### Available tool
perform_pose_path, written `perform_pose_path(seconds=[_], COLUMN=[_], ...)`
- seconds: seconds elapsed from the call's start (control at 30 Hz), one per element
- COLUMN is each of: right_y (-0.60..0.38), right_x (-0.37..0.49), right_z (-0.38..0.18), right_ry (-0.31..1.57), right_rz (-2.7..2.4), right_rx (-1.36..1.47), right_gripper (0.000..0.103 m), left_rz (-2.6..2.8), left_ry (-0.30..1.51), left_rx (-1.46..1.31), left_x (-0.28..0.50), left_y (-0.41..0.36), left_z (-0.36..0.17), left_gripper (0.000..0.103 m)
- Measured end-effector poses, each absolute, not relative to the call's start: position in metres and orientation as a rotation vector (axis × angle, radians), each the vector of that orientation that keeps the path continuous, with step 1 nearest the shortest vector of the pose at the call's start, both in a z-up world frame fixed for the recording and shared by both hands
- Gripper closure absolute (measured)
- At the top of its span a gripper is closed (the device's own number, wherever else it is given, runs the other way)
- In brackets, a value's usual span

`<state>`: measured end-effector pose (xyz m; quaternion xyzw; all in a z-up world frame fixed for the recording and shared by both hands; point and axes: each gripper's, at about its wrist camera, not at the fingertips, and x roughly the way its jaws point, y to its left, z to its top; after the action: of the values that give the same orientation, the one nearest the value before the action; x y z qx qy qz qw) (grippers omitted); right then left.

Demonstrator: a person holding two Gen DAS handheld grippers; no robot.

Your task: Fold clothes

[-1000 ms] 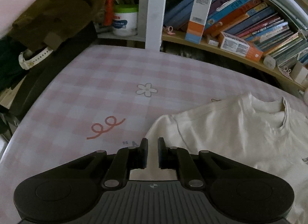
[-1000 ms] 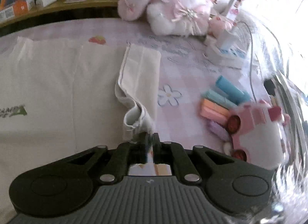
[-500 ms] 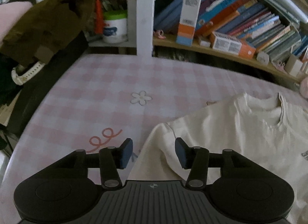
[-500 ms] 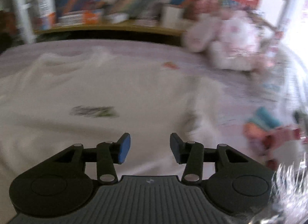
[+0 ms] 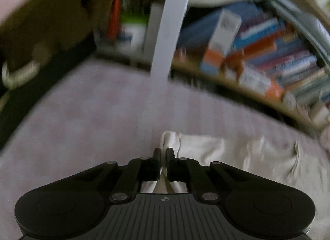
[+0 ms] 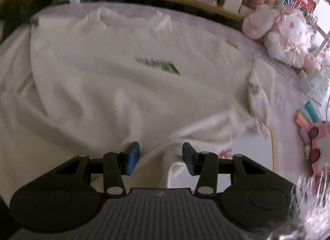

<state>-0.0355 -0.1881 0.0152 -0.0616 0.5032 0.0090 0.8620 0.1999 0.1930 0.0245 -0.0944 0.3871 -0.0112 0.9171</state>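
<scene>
A cream T-shirt (image 6: 123, 79) with a green print (image 6: 158, 64) lies spread on the pink checked tablecloth (image 5: 82, 126). Its right sleeve (image 6: 262, 87) lies folded inward. In the left wrist view, which is blurred, my left gripper (image 5: 164, 155) is shut on the edge of the shirt's left sleeve (image 5: 171, 138), and cloth shows between the fingers. My right gripper (image 6: 160, 155) is open just above the shirt's lower part, its blue pads apart over a ridge of cloth without pressing on it.
A bookshelf (image 5: 268, 50) runs along the back of the table. A pink plush toy (image 6: 282, 31), coloured sticks (image 6: 307, 114) and a pink toy car (image 6: 317, 143) sit at the right. An olive jacket (image 5: 41, 19) hangs at the far left.
My left gripper opened, then shut on the sleeve edge and moved with it. My right gripper let go of the folded right sleeve, opened and swung left over the shirt's body.
</scene>
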Motion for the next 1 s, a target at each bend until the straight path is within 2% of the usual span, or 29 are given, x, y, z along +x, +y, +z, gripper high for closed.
perform_pose_path(seconds=[0.13,0.2,0.27,0.3,0.33,0.37,0.4,0.53,0.63,0.67,0.83,1.0], right_y=[-0.191,-0.191,-0.19,-0.189,-0.189,-0.19,-0.19,-0.194,-0.199,-0.2,-0.204,-0.201], right_x=[-0.039,-0.042,-0.044,-0.045,-0.046,-0.047,-0.047,-0.042,-0.038,-0.037,-0.036,-0.039], right_z=[0.01,0.011,0.013,0.014,0.014,0.014,0.015,0.019,0.021,0.022,0.023,0.018], right_ry=[1.071,1.059,1.046,1.043,1.04,1.039,1.039,1.043,1.052,1.055,1.083,1.113], right_rz=[-0.018,-0.017,-0.015,-0.015,-0.015,-0.012,-0.01,0.009,0.036,0.044,0.07,0.074], right_rx=[-0.094,-0.071,-0.068,-0.068,-0.066,-0.06,-0.053,-0.019,0.036,0.054,0.14,0.164], right_gripper=[0.059,0.059,0.058,0.058,0.058,0.058,0.058,0.058,0.057,0.056,0.054,0.054], left_rz=[0.023,0.058,0.081,0.09,0.1,0.108,0.104,0.034,0.019,0.031,0.147,0.212], left_ry=[0.73,0.739,0.789,0.792,0.794,0.796,0.789,0.783,0.787,0.79,0.811,0.817], left_rx=[-0.087,-0.05,-0.009,0.029,0.067,0.103,0.12,0.111,0.089,0.079,-0.013,-0.234], left_x=[0.24,0.257,0.269,0.264,0.26,0.256,0.247,0.189,0.134,0.118,0.051,0.029], left_y=[0.186,0.184,0.179,0.177,0.174,0.171,0.17,0.168,0.173,0.177,0.209,0.254], left_z=[0.056,0.063,0.059,0.056,0.053,0.05,0.048,0.04,0.034,0.032,0.029,0.028], left_gripper=[0.098,0.092,0.079,0.076,0.069,0.058,0.053,0.048,0.023,0.018,0.016,0.017])
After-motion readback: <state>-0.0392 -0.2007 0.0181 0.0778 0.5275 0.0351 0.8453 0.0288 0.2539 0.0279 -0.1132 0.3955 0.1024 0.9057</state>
